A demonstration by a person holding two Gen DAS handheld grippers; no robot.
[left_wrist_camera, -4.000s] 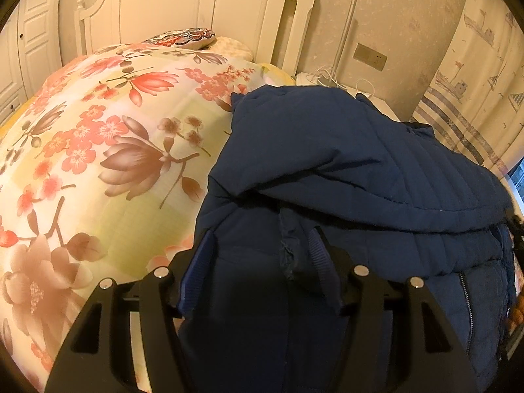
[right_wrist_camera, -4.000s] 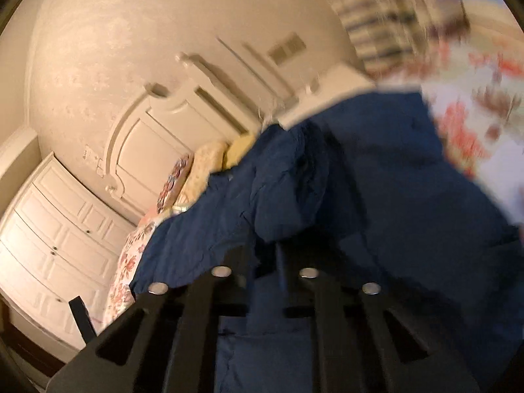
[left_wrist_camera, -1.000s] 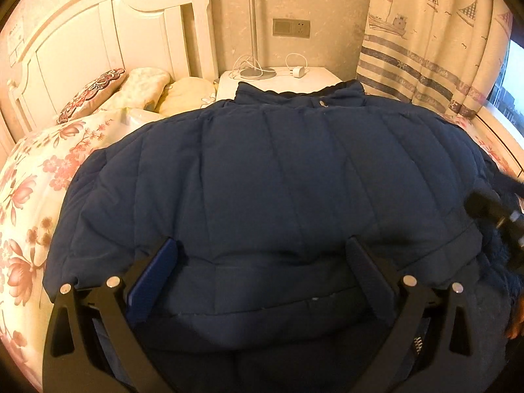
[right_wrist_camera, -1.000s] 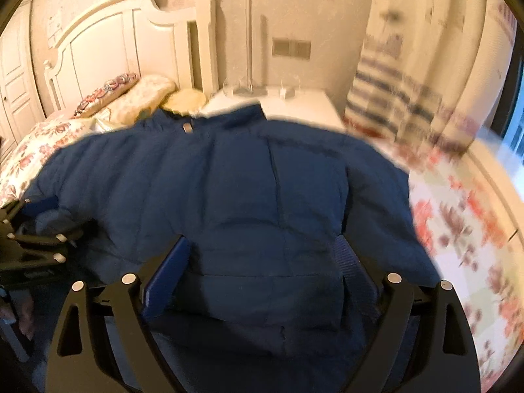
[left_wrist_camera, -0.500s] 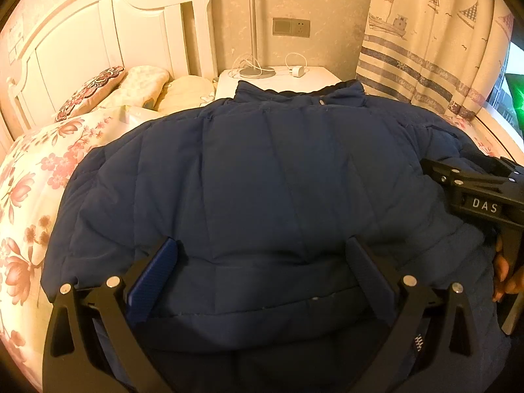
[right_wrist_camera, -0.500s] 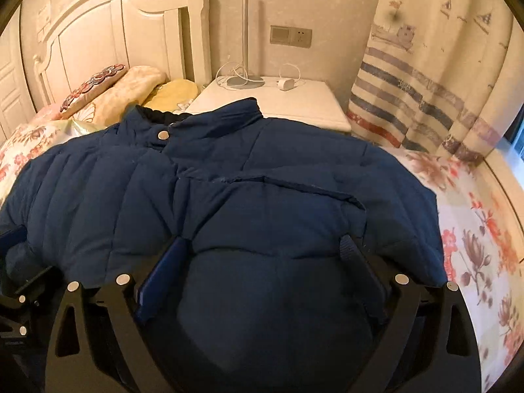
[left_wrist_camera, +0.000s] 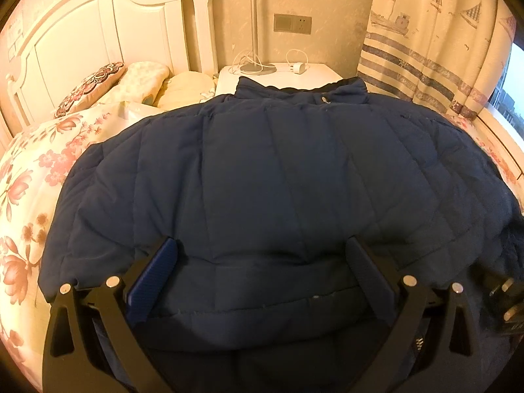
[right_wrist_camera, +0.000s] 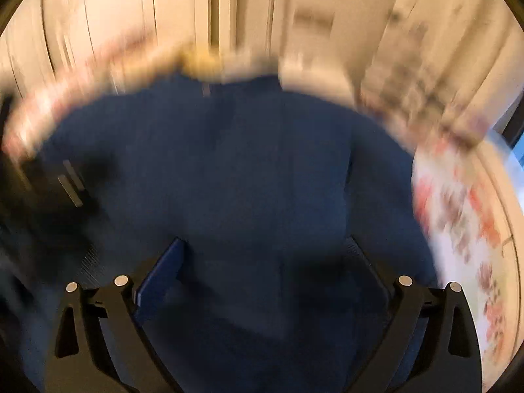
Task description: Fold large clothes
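Both the left tool (left_wrist_camera: pixel 262 275) and blurred, seemingly empty right tool (right_wrist_camera: pixel 265 268), opening, gape over the jacket (left_wrist_camera: pixel 278 180).

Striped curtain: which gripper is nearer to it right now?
Right. The right gripper, jaws opening with jacket fabric between them, is at the jacket's hem on the striped curtain side; the left gripper is at the hem farther toward the pillows.
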